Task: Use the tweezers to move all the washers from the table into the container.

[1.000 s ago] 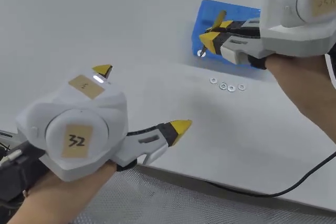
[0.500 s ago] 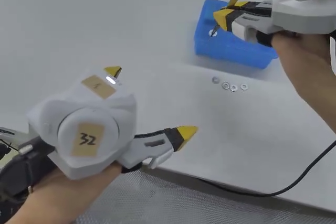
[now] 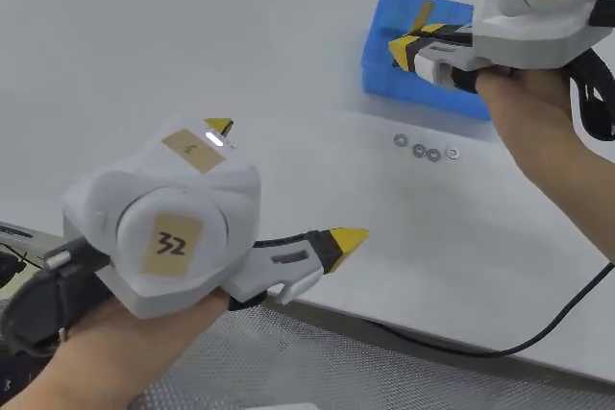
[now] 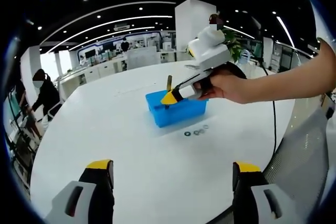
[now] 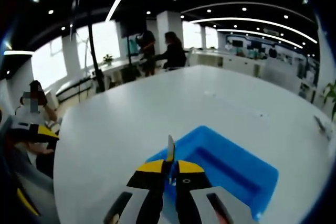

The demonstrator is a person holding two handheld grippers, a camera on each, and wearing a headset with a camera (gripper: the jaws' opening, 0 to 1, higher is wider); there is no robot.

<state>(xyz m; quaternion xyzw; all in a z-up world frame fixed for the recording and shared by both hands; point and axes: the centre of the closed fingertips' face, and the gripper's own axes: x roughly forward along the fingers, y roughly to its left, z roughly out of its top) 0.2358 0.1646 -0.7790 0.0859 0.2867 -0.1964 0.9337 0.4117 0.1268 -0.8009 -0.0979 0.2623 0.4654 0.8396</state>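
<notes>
Surface (image 3: 192, 64): white, smooth and matte, with a curved edge; open-plan office with ceiling spotlights behind.
Container (image 3: 404, 84): blue plastic, rectangular, open-topped, standing on the surface.
Washers (image 3: 426, 150): 4 small flat metal rings in a short row on the surface, just in front of the container.
Right hand-held gripper (image 3: 396, 48): over the container, its 2 yellow-tipped jaws pressed together on the tweezers.
Tweezers (image 5: 170, 153): thin, metallic, tapering, sticking up from between the jaws; tips hidden.
Left hand-held gripper (image 3: 285, 181): jaws spread wide, holding nothing, near the surface edge, well apart from the washers.
Cable (image 3: 538, 333): black, thin, trailing over the surface edge.
</notes>
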